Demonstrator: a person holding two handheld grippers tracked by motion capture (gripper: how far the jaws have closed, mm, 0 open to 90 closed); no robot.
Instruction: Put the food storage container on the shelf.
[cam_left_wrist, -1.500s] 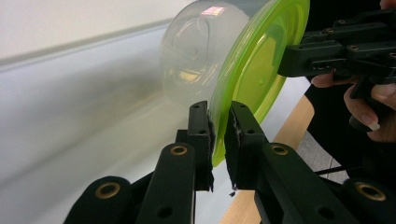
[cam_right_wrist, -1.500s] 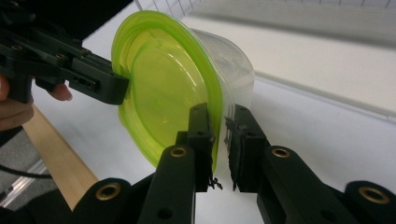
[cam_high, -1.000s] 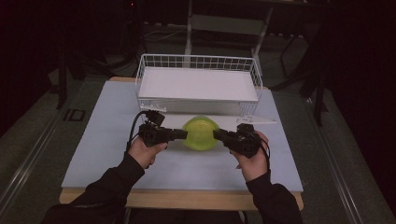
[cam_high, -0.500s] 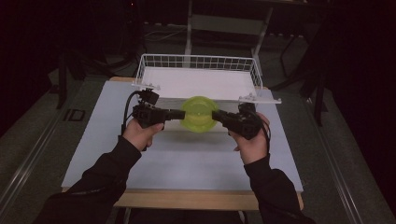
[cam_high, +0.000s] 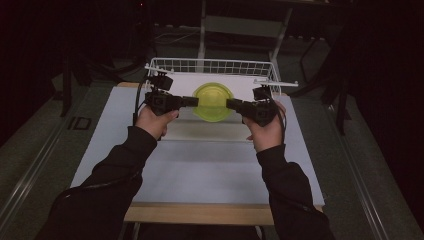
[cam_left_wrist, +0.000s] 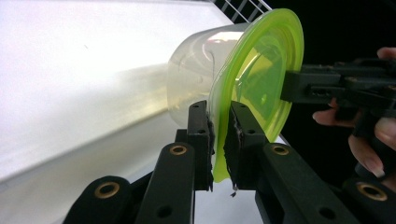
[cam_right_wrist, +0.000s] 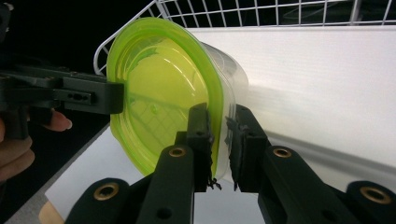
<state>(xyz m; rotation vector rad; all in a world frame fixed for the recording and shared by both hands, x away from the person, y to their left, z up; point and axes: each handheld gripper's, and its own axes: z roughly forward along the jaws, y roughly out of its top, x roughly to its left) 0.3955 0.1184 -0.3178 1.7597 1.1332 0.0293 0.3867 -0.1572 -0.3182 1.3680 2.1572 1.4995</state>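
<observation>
Since a second ago, the container (cam_high: 212, 101) with the green lid (cam_left_wrist: 261, 88) has risen off the tabletop (cam_high: 200, 170) and travelled away from the person, toward the wire basket (cam_high: 210, 66). It sat low over the middle of the tabletop then; it now hangs just in front of the basket's near rim. The left gripper (cam_high: 192, 101) and the right gripper (cam_high: 231, 104) have gone up and forward with it, one on each side, and the forearms reach further out.

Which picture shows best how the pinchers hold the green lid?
The left gripper view: the left gripper pinches the green lid at its rim, up close. The right gripper view shows the opposite rim pinched; the high view shows the lid from above, small.
</observation>
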